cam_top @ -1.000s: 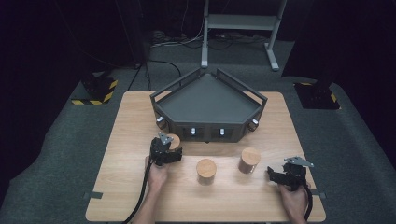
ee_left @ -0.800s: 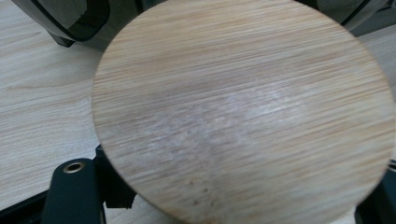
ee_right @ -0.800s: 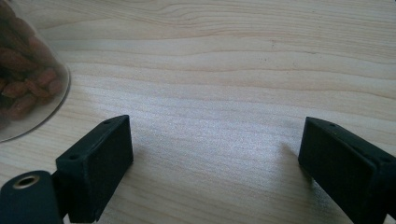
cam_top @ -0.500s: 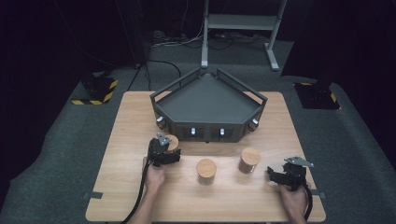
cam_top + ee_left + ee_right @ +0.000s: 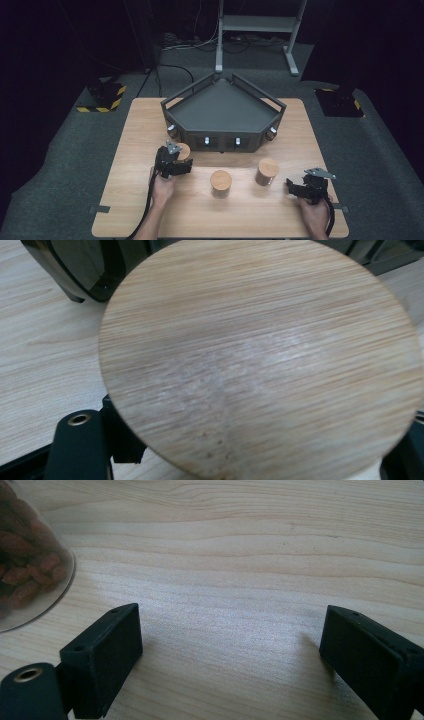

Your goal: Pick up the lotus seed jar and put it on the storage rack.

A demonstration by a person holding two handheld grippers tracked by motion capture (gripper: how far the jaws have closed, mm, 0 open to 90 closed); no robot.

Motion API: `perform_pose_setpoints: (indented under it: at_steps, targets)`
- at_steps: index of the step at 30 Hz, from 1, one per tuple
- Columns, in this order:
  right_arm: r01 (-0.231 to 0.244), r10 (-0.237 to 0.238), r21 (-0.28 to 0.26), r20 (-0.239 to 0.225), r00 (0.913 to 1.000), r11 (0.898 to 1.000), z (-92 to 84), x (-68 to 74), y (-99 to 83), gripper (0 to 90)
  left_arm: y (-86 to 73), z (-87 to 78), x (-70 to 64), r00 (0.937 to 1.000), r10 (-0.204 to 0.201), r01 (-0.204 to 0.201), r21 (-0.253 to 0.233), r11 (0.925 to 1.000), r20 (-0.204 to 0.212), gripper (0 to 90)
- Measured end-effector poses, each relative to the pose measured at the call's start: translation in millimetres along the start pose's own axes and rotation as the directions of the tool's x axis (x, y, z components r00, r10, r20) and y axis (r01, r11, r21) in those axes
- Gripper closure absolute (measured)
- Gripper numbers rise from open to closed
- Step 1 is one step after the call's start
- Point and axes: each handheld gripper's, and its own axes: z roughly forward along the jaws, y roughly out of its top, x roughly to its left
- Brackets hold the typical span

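Right gripper (image 5: 295,189): near right corner of the table (image 5: 140,130), resting low on the wood; jaws spread wide, bare wood between them.
Left gripper (image 5: 181,161): near left part of the table, jaws closed against a jar, one each side.
Held jar (image 5: 183,150): wooden-lidded; sits between the left gripper's jaws, just in front of the tray's left front corner. In the left gripper view its round lid (image 5: 260,355) covers the jar body and the jaw tips.
Middle jar (image 5: 220,183): wooden lid, stands free at the table's near centre, apart from both grippers.
Right jar (image 5: 266,171): wooden lid, brown contents; just left of and beyond the right gripper, not touching it. In the right gripper view its glass wall (image 5: 30,565) is cut off at the left edge.
Tray (image 5: 175,107): dark, angular, raised walls; fills the far middle of the table.
Open room: bare wood between the jars and along the near edge; narrow strips either side of the tray.
Far: dark floor, cables, stand legs, hard to make out.
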Motion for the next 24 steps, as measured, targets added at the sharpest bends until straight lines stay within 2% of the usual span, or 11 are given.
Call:
perform_pose_setpoints:
  at_steps: [6, 15, 24]
  targets:
    - [0.000, 0.000, 0.000, 0.000, 1.0000, 1.000, 0.0, 0.0, 0.0, 9.7, 6.5, -8.3, -0.2, 0.9998, -0.003, 0.003, -0.013, 0.9999, 0.021, 25.6]
    - [0.000, 0.000, 0.000, 0.000, 1.0000, 1.000, 0.0, -0.1, 0.0, 9.7, 13.6, -17.1, -3.2, 0.9987, 0.034, -0.034, 0.004, 0.9994, 0.039, 25.6]
    - [0.000, 0.000, 0.000, 0.000, 1.0000, 1.000, 0.0, -0.1, 0.0, 9.7, 19.3, -21.8, -4.6, 0.9974, 0.043, -0.044, 0.018, 0.9989, 0.058, 25.6]
